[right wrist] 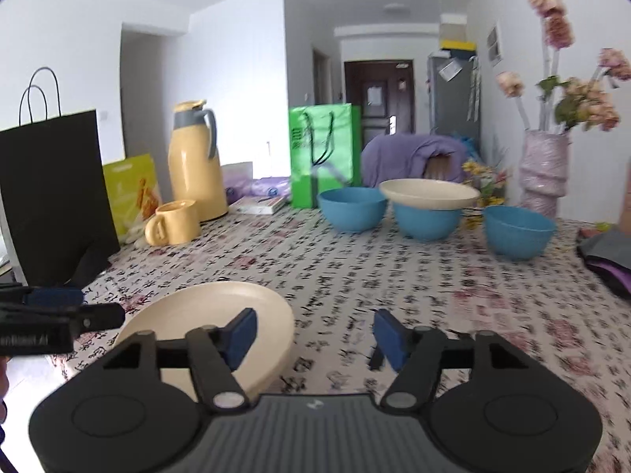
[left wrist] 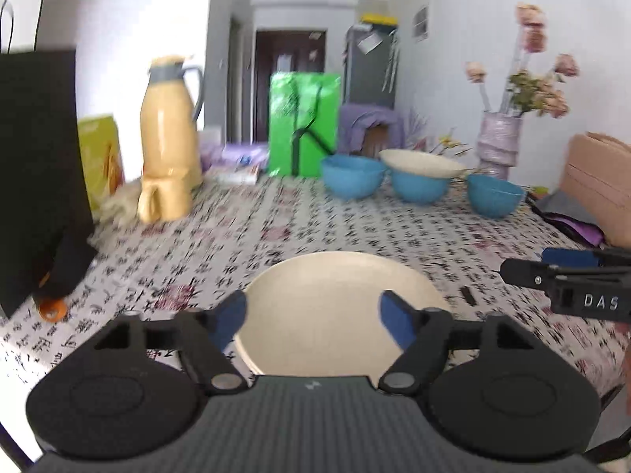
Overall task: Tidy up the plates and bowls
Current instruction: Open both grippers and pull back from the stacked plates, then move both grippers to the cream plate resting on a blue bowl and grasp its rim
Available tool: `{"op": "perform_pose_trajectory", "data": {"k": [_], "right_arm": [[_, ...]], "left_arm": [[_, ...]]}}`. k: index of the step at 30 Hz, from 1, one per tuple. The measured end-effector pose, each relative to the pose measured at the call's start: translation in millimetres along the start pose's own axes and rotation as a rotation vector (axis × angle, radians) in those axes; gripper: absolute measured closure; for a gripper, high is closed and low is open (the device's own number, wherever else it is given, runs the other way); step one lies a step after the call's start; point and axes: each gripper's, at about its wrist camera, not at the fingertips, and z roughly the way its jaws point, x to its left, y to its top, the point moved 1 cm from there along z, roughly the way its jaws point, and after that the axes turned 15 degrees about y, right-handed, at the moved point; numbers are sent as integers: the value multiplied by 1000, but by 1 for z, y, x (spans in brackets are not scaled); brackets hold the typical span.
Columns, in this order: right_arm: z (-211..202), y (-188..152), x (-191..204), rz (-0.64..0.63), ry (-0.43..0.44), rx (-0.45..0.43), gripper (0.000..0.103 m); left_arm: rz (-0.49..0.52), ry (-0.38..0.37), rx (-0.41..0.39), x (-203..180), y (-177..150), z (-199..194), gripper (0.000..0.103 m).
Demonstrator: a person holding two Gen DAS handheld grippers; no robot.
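Note:
A cream plate (left wrist: pixel 339 295) lies on the patterned tablecloth near the front edge; it also shows in the right wrist view (right wrist: pixel 209 311). My left gripper (left wrist: pixel 313 317) is open and empty just above its near rim. My right gripper (right wrist: pixel 313 333) is open and empty, to the right of that plate. Three blue bowls stand at the far side: left (right wrist: pixel 352 208), middle (right wrist: pixel 426 221), right (right wrist: pixel 518 234). A second cream plate (right wrist: pixel 429 194) rests on the middle bowl. The right gripper shows at the left view's right edge (left wrist: pixel 512 268).
A black paper bag (right wrist: pixel 51 193), a yellow jug (right wrist: pixel 195 165) and a yellow mug (right wrist: pixel 173 222) stand at the left. A green bag (right wrist: pixel 325 153) and a vase of flowers (right wrist: pixel 542 175) are at the back. Folded cloth (right wrist: pixel 607 256) lies at the right.

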Motion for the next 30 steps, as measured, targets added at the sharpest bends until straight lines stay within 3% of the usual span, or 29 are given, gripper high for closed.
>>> {"op": "perform_pose_trajectory", "data": {"k": [3,8,18,24,30], "right_arm": [[-24,-15,-1,-6,-36,-27,18],[-59,-43,-10,22,-81,-35,16],[-84,-65,-35,109,-127,-53,16],[-74,-60,-46,127,-123,-51,16],[-58,-41,-71,157,-127,-58,16]], "left_arm": [[32,-24,-20,-15,-10,-19,10],[54,-50,-55,-38,-27,-42,0],[52,-101,-25,-63,-23,-38,0],[58,-99,-30,-76,-10,-25,0],[46,-115,7,-89,24,6,0]]}}
